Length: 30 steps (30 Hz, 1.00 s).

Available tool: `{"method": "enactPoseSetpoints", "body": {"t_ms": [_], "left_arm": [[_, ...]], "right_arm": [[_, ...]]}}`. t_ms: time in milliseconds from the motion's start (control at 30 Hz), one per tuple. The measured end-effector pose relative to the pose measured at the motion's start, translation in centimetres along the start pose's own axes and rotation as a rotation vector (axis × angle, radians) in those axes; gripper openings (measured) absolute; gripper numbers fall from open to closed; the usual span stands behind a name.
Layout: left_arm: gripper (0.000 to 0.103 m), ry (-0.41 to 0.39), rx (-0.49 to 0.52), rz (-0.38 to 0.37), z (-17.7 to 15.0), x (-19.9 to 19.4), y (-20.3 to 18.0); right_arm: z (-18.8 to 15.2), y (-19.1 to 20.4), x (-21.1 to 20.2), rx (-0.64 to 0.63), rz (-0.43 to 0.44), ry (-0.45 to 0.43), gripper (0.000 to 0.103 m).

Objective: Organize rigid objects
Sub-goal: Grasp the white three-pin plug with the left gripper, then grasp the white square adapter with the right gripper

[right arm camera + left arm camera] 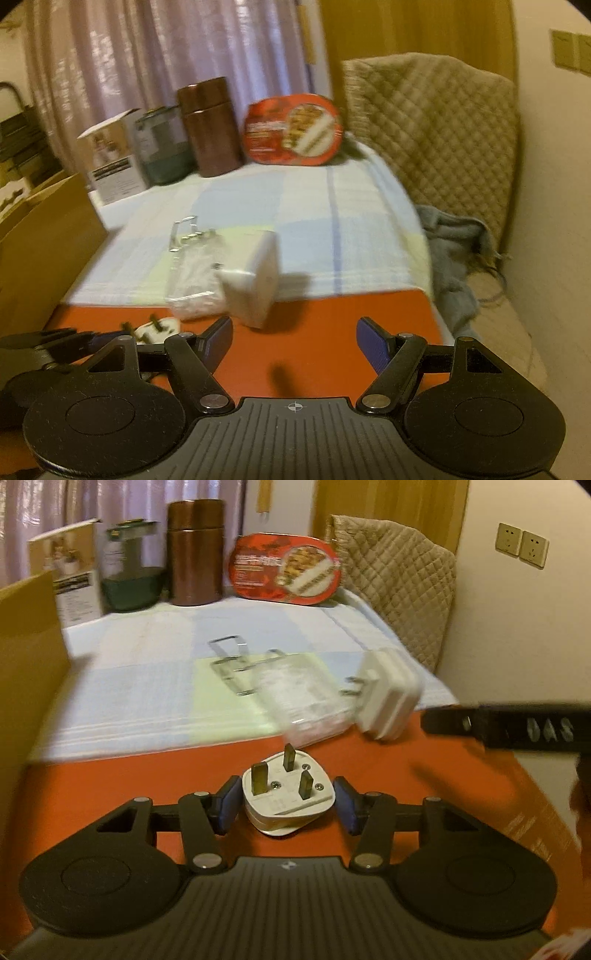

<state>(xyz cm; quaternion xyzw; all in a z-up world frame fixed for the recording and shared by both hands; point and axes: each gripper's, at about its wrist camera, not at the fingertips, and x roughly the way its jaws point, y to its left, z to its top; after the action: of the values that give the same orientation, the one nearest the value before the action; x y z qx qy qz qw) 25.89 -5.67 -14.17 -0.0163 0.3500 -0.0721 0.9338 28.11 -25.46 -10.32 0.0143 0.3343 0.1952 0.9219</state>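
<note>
- The left hand-held gripper (286,805) has its blue pads (226,805) spread on either side of a white three-pin plug (286,794); the left pad sits just beside the plug body, the right pad a little apart, and whether either touches cannot be told.
- The plug lies pins-up on the orange front part of the bench (110,786).
- The right hand-held gripper (294,343) hangs with its jaws wide and nothing between them, above the orange surface.
- A white charger block (255,280) stands at the border of the orange area and a pale checked cloth (332,229), touching a clear plastic case (192,288) on its left.
- A metal wire stand (229,664) sits just behind the case.
- At the bench's far edge stand a brown canister (195,554), a red food tin (286,568) and a printed carton (70,572).
</note>
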Motion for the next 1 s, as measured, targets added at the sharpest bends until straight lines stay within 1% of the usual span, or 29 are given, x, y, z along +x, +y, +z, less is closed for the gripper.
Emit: {"method": "enactPoseSetpoints", "body": {"t_ms": [133,267,367,433,500,633,800,867,1000], "left_arm": [[0.048,0.002,-0.011,0.022,-0.8,-1.6,2.4],[0.048,0.002,-0.023,0.022,-1.0,-2.0,3.4],[0.048,0.003,-0.029,0.014,-1.0,-2.1,3.7],[0.048,0.003,-0.028,0.007,-1.1,-2.1,3.6],[0.048,0.004,-0.026,-0.001,-1.0,-2.1,3.6],[0.048,0.008,-0.011,-0.015,-1.1,-2.5,3.5],[0.048,0.012,0.023,-0.036,-1.7,-3.2,2.9],[0.048,0.017,0.025,-0.045,-1.9,-3.5,2.8],[0.048,0.032,0.022,-0.056,-2.4,-4.3,2.8]], "right_arm": [[0.8,1.7,2.0,-0.035,0.013,-0.012,0.071],[1.5,2.6,4.0,-0.024,-0.020,-0.024,0.069],[1.8,2.6,5.1,-0.008,-0.045,-0.006,0.049],[1.7,2.7,5.7,-0.015,-0.053,0.014,0.043],[1.6,2.5,5.6,-0.016,-0.049,0.023,0.025],[1.2,2.0,4.2,0.017,-0.053,0.038,0.024],[-0.2,1.5,1.2,0.040,-0.068,0.056,0.024],[-0.8,1.6,0.4,0.037,-0.081,0.055,0.024],[-1.6,2.1,-0.9,0.049,-0.070,0.057,0.024]]}}
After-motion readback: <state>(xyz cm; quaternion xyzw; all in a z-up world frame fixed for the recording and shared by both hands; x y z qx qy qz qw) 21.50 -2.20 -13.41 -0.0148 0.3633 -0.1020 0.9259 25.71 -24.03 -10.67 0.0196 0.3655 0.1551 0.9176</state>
